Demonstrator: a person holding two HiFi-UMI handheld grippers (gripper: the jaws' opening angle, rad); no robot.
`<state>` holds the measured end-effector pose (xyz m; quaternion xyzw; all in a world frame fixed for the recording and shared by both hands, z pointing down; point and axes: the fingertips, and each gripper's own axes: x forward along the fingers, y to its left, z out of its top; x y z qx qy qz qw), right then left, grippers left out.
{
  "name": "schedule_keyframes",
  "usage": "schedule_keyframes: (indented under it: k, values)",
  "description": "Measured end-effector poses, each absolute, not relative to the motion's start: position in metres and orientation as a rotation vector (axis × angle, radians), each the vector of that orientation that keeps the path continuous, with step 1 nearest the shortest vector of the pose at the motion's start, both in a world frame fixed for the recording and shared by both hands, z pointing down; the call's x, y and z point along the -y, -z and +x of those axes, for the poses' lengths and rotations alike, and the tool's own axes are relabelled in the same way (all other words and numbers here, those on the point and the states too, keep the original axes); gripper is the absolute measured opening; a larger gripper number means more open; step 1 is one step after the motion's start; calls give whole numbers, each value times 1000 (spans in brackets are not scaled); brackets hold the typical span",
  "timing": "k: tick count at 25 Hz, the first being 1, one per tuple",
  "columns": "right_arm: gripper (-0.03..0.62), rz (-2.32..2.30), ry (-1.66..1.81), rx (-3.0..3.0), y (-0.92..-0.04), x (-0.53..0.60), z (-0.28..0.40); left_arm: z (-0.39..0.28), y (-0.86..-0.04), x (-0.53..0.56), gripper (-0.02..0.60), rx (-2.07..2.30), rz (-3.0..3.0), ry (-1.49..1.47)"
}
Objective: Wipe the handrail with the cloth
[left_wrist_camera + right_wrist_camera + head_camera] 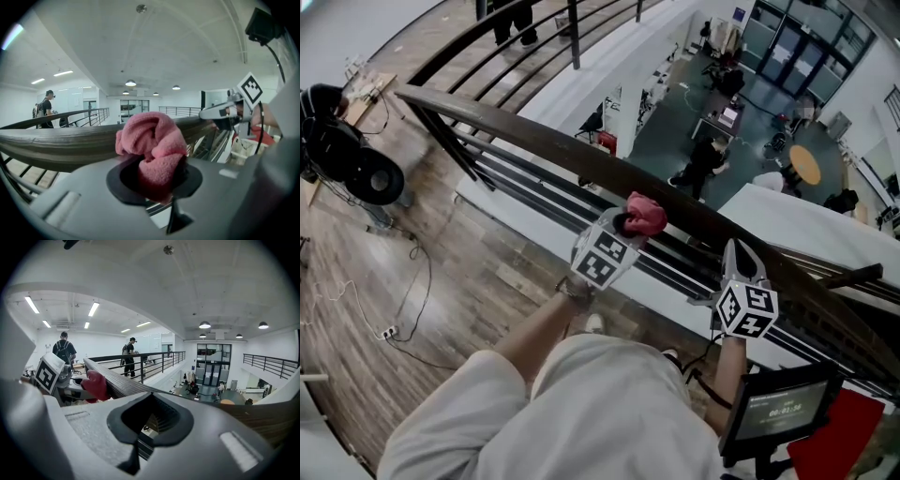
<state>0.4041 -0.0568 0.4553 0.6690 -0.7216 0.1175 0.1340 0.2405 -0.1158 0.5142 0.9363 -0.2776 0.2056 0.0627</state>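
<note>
A dark wooden handrail (pixel 534 131) runs from the upper left to the lower right in the head view. My left gripper (pixel 628 228) is shut on a bunched pink cloth (pixel 646 215), which rests against the near side of the rail's top. In the left gripper view the cloth (pixel 152 143) bulges out of the jaws of the left gripper (pixel 157 180), with the handrail (pixel 56 145) just behind it. My right gripper (pixel 740 257) hovers at the rail further right, shut with nothing in it. In its own view, the right gripper (pixel 149 423) points along the handrail (pixel 119 380), with the cloth (pixel 96 385) at the left.
Metal railing bars (pixel 534 192) run under the handrail, with an open drop to a lower floor (pixel 712 103) beyond. A screen (pixel 780 407) stands at the lower right. Black gear and cables (pixel 352 159) lie on the wooden floor at the left. Two people (pixel 129 355) stand further along the rail.
</note>
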Motion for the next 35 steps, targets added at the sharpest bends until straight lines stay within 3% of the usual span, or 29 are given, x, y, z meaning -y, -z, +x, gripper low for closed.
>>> schedule_keyframes:
  k: [35]
  values:
    - [2, 2038, -352, 1984, -455, 54, 413, 123, -509, 188, 94, 1100, 2687, -578]
